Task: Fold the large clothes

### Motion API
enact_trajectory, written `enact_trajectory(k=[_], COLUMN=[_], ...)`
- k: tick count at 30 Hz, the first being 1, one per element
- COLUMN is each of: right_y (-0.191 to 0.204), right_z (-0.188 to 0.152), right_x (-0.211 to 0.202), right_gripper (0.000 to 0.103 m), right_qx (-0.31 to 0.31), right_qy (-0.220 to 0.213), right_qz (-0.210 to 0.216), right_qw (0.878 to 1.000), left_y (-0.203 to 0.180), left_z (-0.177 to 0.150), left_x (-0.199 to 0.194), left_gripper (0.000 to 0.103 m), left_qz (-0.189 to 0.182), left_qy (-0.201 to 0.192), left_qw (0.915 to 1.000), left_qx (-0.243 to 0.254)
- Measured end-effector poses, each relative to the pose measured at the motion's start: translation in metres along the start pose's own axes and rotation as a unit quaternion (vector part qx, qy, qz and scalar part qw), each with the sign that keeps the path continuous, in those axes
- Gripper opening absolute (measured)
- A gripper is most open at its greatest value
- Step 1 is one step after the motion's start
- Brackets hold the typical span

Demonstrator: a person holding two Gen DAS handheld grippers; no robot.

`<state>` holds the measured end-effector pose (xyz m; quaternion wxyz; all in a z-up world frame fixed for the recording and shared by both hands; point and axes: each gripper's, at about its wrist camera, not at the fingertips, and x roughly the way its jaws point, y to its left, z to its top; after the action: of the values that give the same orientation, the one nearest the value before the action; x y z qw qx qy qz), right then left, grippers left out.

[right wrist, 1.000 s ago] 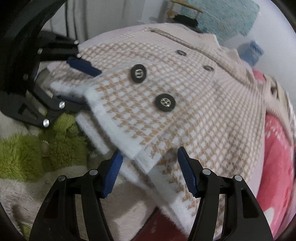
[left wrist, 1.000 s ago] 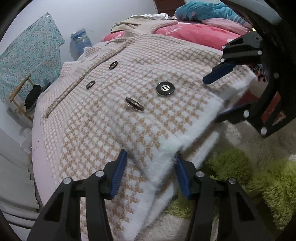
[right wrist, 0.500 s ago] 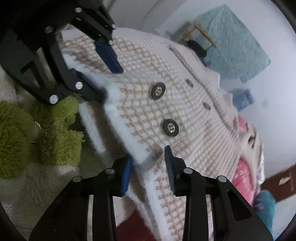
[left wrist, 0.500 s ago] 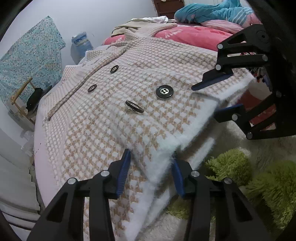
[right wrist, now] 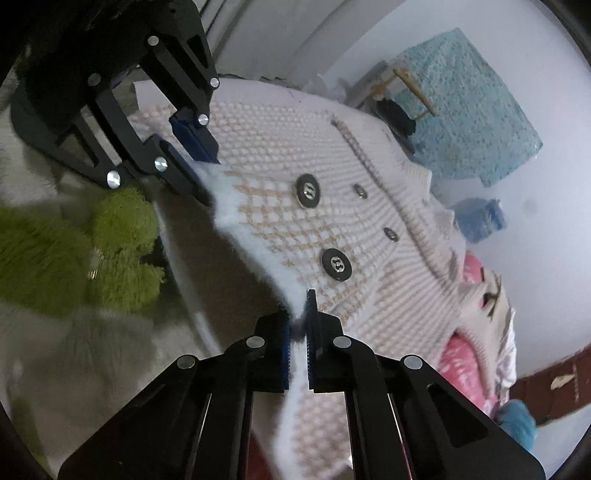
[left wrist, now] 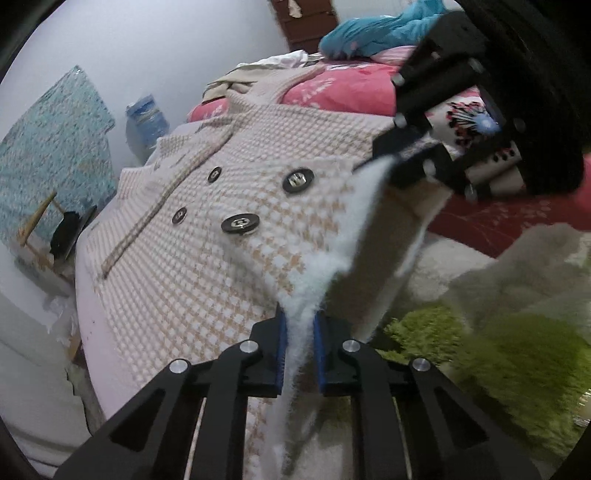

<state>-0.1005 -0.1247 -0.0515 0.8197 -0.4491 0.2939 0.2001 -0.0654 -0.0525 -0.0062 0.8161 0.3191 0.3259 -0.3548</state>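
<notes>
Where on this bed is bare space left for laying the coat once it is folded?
Only a narrow strip of pale sheet is bare, between the coat and the bed's edge. The pink bedding past the collar is partly free, but further back it is crowded by the blue garment and beige clothes.

1. The place is a home bedroom: a bed with a pale sheet fills most of both wrist views.
2. A pink floral quilt and a rumpled blue blanket lie further up the bed, with loose clothes beside them.
3. A shaggy green and cream rug covers the floor next to the bed.
4. A turquoise patterned cloth hangs over a wooden frame against a plain white wall.
5. Dark wooden furniture stands behind the bed.
</notes>
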Motion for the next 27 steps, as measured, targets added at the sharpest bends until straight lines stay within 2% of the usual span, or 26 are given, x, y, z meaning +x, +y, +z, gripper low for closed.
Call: enact_trajectory(k=[4,10,14,15,18,19,20,22,24,27], right_y=[-0.006,0.025,0.017,0.01,-0.002,-0.008,-0.012,-0.027,-0.045,-0.092], right_z=[-0.006,-0.022,-0.017,-0.016,-0.015,-0.015,-0.014,-0.013,-0.012,-0.019], right_x=[0.003,0.048,0.054,0.057,0.057,0.052,0.048,0.032,0.021,0.02], right_gripper=[0.005,0.005,0.005,0.006,0.014,0.022,0.031,0.042,0.043,0.047], right_qx=[-0.018,-0.065,-0.049,-0.043,-0.013,0.002,0.013,0.054,0.104,0.229], right_qy=[0.02,0.073,0.088,0.089,0.1,0.102,0.1,0.083,0.066,0.034], right_qz=[0.041,0.086,0.114,0.119,0.137,0.15,0.157,0.17,0.18,0.187], right_qw=[0.999,0.991,0.988,0.988,0.985,0.983,0.982,0.98,0.976,0.955], left_y=[-0.002,-0.026,-0.014,-0.009,0.006,0.01,0.015,0.027,0.043,0.072], left_z=[0.002,-0.016,-0.012,-0.012,-0.014,-0.015,-0.017,-0.02,-0.021,-0.018], left_x=[0.002,0.044,0.04,0.037,0.028,0.024,0.018,0.005,-0.005,-0.01], left_gripper=[0.011,0.011,0.014,0.019,0.028,0.036,0.041,0.051,0.053,0.055], left_qz=[-0.02,-0.033,-0.06,-0.069,-0.095,-0.097,-0.097,-0.104,-0.115,-0.127], left_qy=[0.01,0.063,0.065,0.066,0.071,0.07,0.066,0.054,0.042,0.018], left_qw=[0.9997,0.9963,0.996,0.9955,0.9927,0.9923,0.9923,0.9914,0.989,0.9832], left_qx=[0.01,0.047,0.018,0.004,-0.025,-0.032,-0.039,-0.058,-0.082,-0.13])
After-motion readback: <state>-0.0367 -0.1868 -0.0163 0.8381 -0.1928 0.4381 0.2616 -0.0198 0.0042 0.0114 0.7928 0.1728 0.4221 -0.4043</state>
